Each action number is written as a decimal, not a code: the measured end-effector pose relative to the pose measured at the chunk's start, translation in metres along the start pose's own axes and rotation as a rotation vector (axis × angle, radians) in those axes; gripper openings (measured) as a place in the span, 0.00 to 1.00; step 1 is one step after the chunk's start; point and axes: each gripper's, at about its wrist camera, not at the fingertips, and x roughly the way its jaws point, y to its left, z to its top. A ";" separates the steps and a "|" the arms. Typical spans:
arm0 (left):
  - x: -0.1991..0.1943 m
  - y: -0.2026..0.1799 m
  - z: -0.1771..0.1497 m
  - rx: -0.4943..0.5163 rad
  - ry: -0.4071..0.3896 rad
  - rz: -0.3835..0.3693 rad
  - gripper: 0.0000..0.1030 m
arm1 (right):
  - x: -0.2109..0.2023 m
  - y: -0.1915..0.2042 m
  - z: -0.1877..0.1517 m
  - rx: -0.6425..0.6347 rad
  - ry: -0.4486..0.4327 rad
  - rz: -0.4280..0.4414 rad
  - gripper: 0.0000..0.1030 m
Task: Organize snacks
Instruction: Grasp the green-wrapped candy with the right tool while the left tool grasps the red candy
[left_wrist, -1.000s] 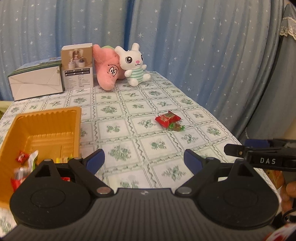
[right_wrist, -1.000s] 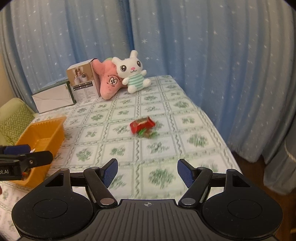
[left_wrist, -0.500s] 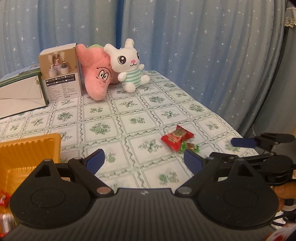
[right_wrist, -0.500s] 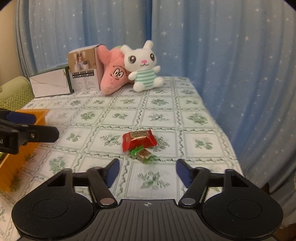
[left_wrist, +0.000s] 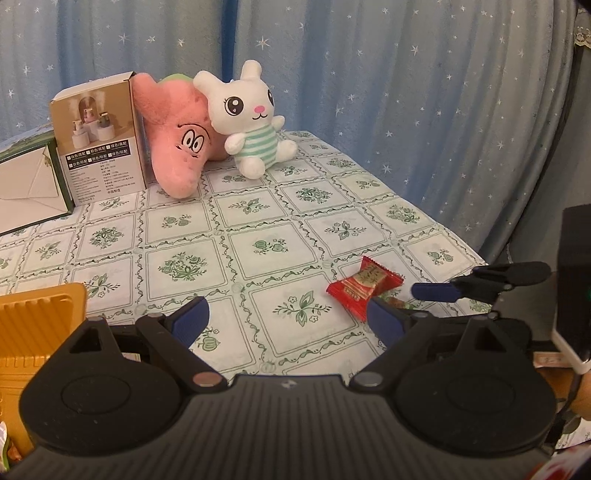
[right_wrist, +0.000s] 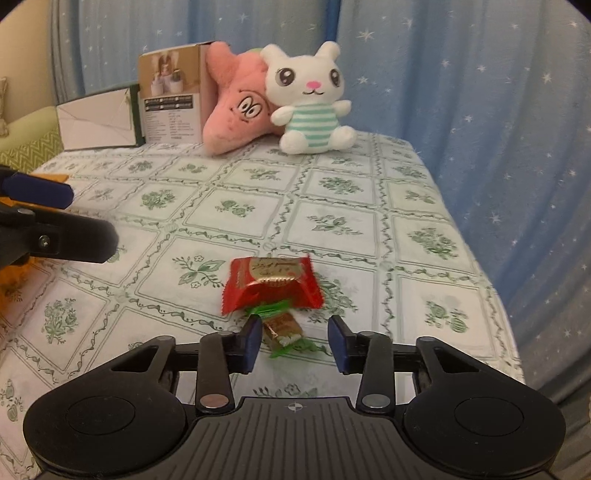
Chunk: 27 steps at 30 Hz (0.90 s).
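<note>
- Green-wrapped candy (right_wrist: 282, 330): lies on the table between the pads of my right claw (right_wrist: 295, 341), closer to the left pad, which stands just beside it; I cannot tell whether that pad touches it. The right pad stands clear of it.
- Red snack packet (right_wrist: 271, 282): flat on the table just beyond my right claw's tips, its near edge touching or overlapping the green candy's far end. From the left wrist view the same packet (left_wrist: 364, 286) sits ahead and to the right of my left claw.
- Right claw: jaws have just been closing and stand partly apart around the green candy, not yet clamped on it.
- Left claw (left_wrist: 290, 321): jaws wide apart, nothing between them, held above the table; seen from the right wrist it reaches in from the left edge (right_wrist: 37, 192).
- Orange tray (left_wrist: 35, 325): at the lower left of my left claw, one corner showing, wrapped snacks barely visible in it at the frame's edge.
- Table (right_wrist: 369, 229): covered with a white cloth with green floral squares.
- Far beyond both claws: white plush bunny (right_wrist: 308, 99), pink plush star (right_wrist: 236, 110), brown product box (right_wrist: 171, 94), white-and-green box (right_wrist: 98, 123).
- Blue star-print curtain (right_wrist: 461, 74): behind and to the right of the table.
</note>
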 end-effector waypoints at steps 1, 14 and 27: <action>0.001 0.000 0.000 0.003 0.001 -0.002 0.89 | 0.003 0.001 0.000 -0.008 0.001 0.003 0.36; 0.030 -0.021 0.001 0.077 0.025 -0.036 0.88 | -0.022 -0.014 0.001 0.163 -0.005 -0.028 0.20; 0.091 -0.057 0.017 0.290 0.081 -0.141 0.70 | -0.034 -0.049 -0.004 0.359 -0.026 -0.079 0.20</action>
